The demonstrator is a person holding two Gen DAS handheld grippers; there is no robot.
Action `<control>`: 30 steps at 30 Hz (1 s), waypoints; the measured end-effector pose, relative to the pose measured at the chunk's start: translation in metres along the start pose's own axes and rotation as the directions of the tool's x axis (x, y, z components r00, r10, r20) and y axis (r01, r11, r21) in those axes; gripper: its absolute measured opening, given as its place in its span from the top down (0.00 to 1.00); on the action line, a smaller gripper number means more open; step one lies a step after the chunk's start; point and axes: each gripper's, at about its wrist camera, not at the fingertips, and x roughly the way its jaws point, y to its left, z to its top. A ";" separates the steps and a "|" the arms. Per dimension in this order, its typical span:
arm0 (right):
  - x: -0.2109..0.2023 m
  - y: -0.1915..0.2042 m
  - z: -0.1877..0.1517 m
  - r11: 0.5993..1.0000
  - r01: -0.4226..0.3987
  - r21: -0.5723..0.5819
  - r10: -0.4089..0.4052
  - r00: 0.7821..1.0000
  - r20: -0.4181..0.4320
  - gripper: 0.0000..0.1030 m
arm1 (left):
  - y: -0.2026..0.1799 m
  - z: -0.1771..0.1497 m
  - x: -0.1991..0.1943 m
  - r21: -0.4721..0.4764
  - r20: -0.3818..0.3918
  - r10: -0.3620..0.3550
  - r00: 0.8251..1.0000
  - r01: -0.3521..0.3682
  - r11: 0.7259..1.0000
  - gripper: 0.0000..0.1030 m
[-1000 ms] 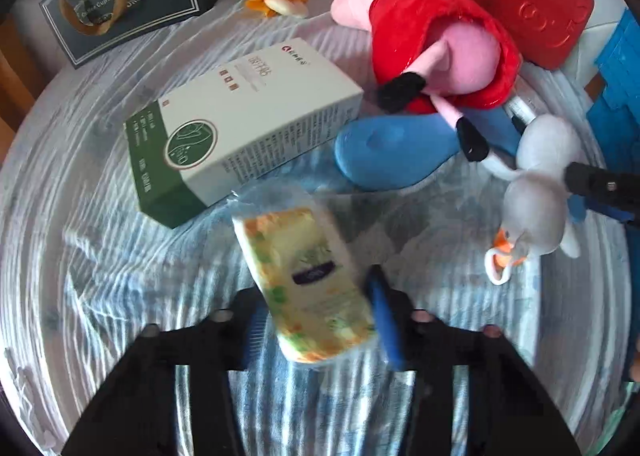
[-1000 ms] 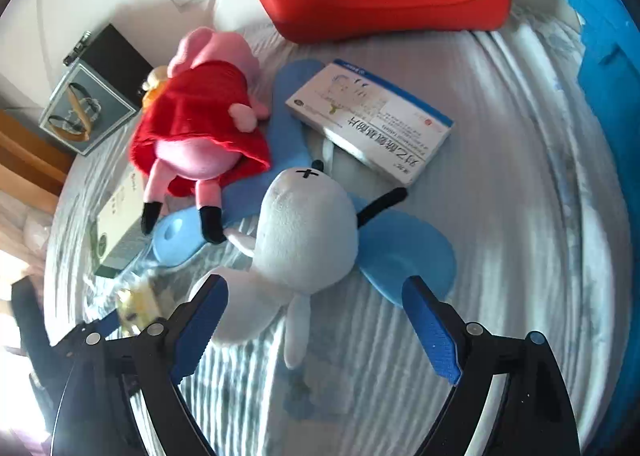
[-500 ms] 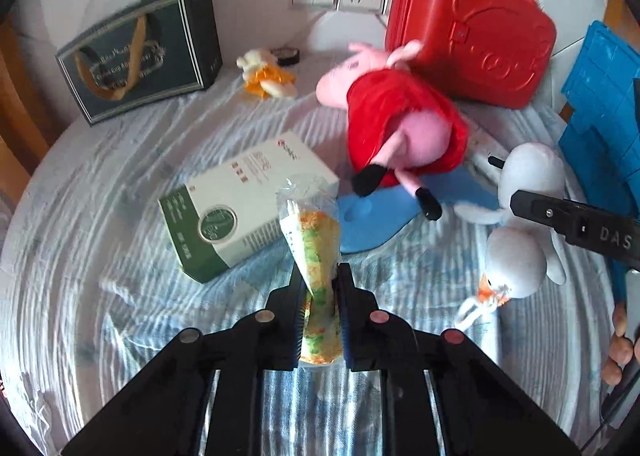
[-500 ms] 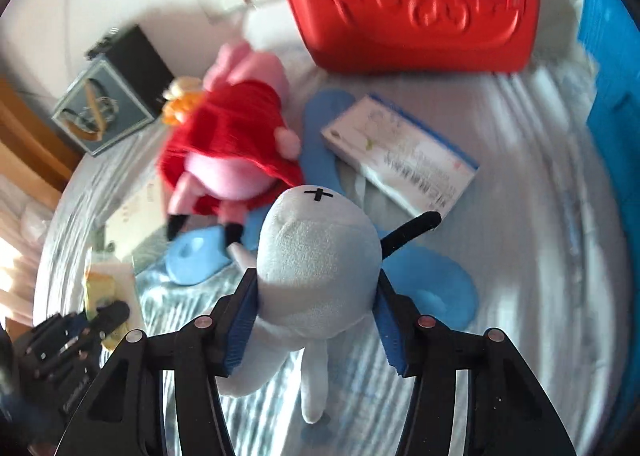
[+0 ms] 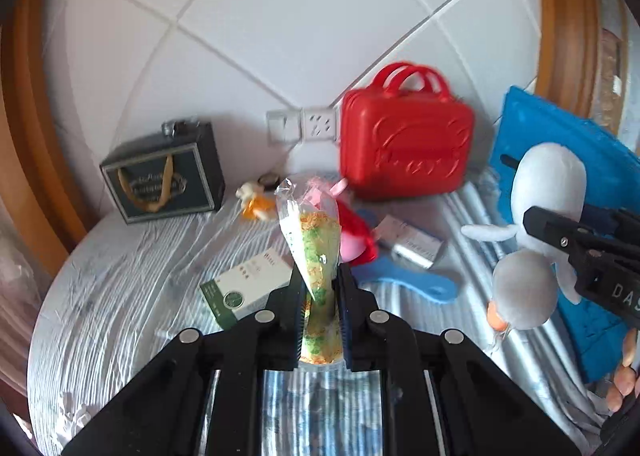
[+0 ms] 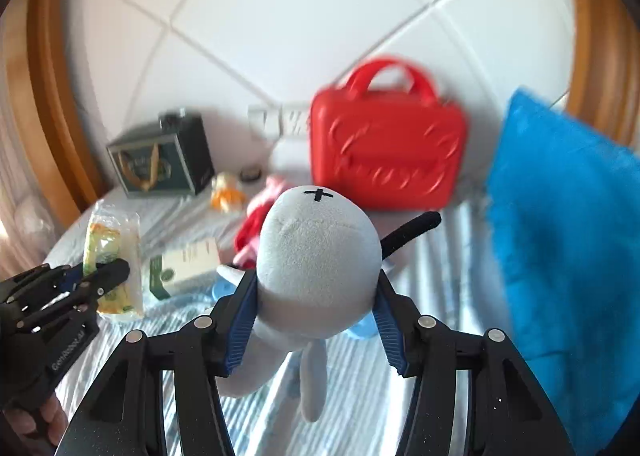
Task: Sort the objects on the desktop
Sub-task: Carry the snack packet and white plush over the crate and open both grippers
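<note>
- Lifted since a second ago: snack packet [image 5: 316, 256] and grey plush [image 6: 316, 268], both off the counter [image 5: 132, 264].
- Left gripper [image 5: 320, 320] pinched nearly closed on the packet; right gripper [image 6: 316, 320] half-open, clamping the plush.
- Risk: packet slipping (slick wrapper, thin pinch).

Glossy plastic red case [image 5: 404, 136]; fuzzy cloth plush [image 6: 316, 256] (matt); crinkly clear packet [image 5: 314, 248].

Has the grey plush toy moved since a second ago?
Yes. The grey plush toy was lying on the striped cloth; now it hangs above it, lifted, clamped in the right tool.
</note>
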 end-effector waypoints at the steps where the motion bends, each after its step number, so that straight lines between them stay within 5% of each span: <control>1: -0.018 -0.004 0.001 1.000 0.016 0.003 -0.016 0.999 0.030 0.48 | -0.009 0.003 -0.012 0.012 0.020 -0.013 1.000 0.012 1.000 0.86; 8: -0.125 -0.050 0.001 0.992 0.101 0.070 -0.112 0.976 0.188 0.47 | -0.089 0.025 -0.076 0.097 0.143 -0.115 0.983 0.102 0.990 0.86; 16: -0.236 -0.157 -0.011 0.948 0.265 0.177 -0.310 0.898 0.314 0.47 | -0.233 0.060 -0.131 0.229 0.244 -0.293 0.924 0.239 0.944 0.86; 20: -0.269 -0.224 -0.026 0.889 0.406 0.214 -0.455 0.836 0.305 0.47 | -0.314 0.064 -0.142 0.305 0.234 -0.375 0.897 0.298 0.905 0.86; 25: -0.278 -0.295 -0.045 0.828 0.505 0.241 -0.555 0.797 0.237 0.47 | -0.391 0.065 -0.143 0.376 0.182 -0.432 0.883 0.344 0.861 0.86; 30: -0.267 -0.343 -0.059 0.802 0.538 0.261 -0.584 0.797 0.154 0.46 | -0.431 0.059 -0.139 0.418 0.135 -0.435 0.890 0.347 0.840 0.86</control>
